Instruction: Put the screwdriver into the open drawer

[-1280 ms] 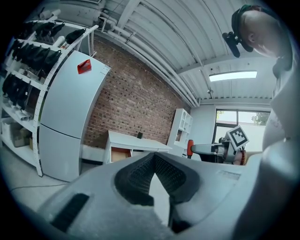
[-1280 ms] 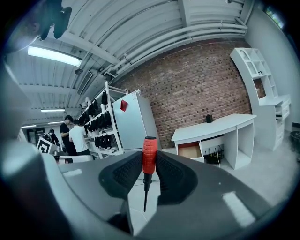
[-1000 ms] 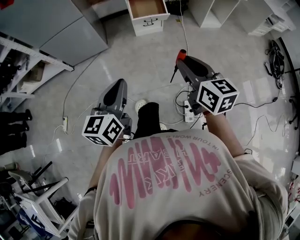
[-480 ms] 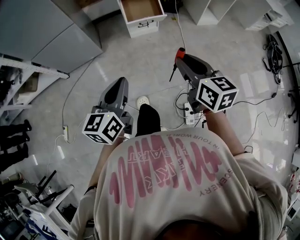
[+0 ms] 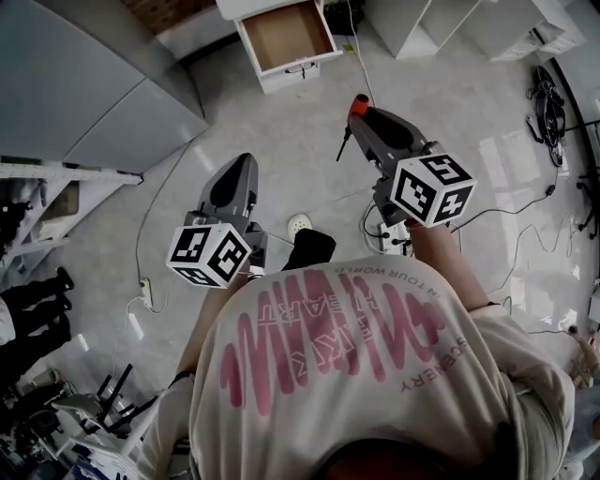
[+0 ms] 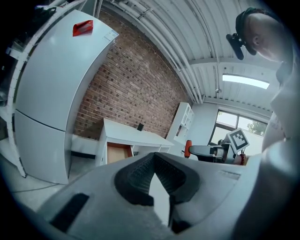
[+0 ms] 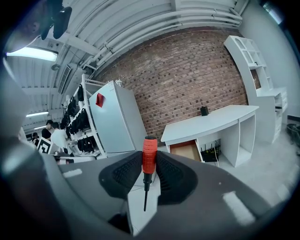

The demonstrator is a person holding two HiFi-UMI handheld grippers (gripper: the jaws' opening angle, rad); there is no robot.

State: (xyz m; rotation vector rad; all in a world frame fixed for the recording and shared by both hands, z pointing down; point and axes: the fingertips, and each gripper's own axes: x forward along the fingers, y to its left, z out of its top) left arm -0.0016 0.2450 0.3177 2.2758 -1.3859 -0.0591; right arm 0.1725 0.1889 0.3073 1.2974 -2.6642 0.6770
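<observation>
The screwdriver [image 7: 149, 158], with a red handle and a thin dark shaft that hangs downward, stands upright between the pads of my right gripper [image 7: 149, 164], which is shut on the handle. In the head view the right gripper [image 5: 362, 112] is held above the floor with the screwdriver [image 5: 355, 108] at its tip. My left gripper [image 5: 242, 162] is carried beside it; its pads [image 6: 140, 173] meet at the tips with nothing between them. The open drawer [image 5: 286, 37], brown inside, lies ahead under a white desk [image 7: 211, 123]. It also shows as the drawer [image 6: 118, 153] and the drawer [image 7: 185, 150].
A tall grey cabinet [image 5: 84, 84] stands left of the drawer. A power strip with cables [image 5: 380, 232] lies on the floor by the person's legs. Metal racks [image 5: 37, 206] line the left side, and white shelving [image 5: 417, 23] stands at the far right. People [image 7: 55, 137] stand by the racks.
The person has walked toward the drawer, which now shows lower and fuller in the head view. Both grippers were carried along, the screwdriver still in the right one.
</observation>
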